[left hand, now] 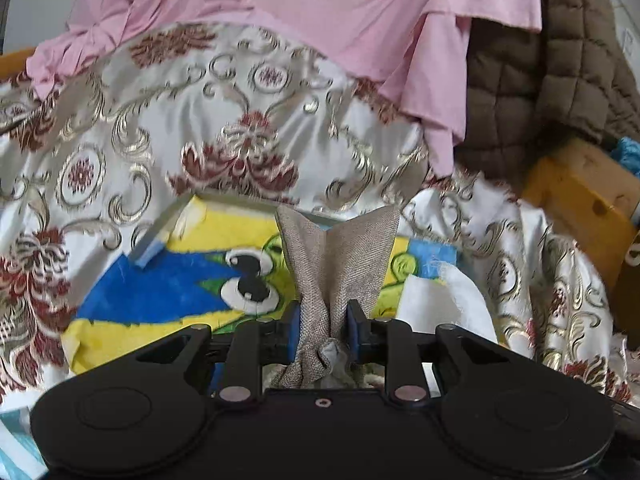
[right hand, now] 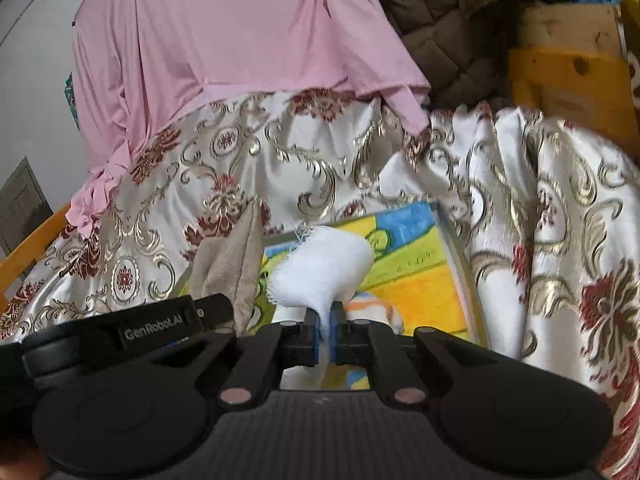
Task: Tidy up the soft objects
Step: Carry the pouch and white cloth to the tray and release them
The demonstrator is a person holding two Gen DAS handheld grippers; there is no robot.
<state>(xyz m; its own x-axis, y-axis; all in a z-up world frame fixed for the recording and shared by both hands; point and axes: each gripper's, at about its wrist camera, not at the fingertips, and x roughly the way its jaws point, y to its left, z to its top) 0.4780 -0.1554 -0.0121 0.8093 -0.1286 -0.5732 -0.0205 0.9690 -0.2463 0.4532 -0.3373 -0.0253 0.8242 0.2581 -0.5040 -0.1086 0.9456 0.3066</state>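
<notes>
Black tool (right hand: 326, 330) with blue pads, silver rivets, "GenRobot.AI" label.

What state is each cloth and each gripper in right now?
Left gripper: jaws shut on the beige cloth.
Beige cloth: bunched, pinched, corners sticking up.
Right gripper: jaws shut on the white cloth.
White cloth: pinched at one edge, frayed, puffed out.
Pink cloth: draped, hanging in folds.
Patterned cloth: spread out, wrinkled.
Brown quilt: heaped at the back.

A yellow wooden frame (right hand: 568, 76) stands beside a grey wall (right hand: 36, 60).
</notes>
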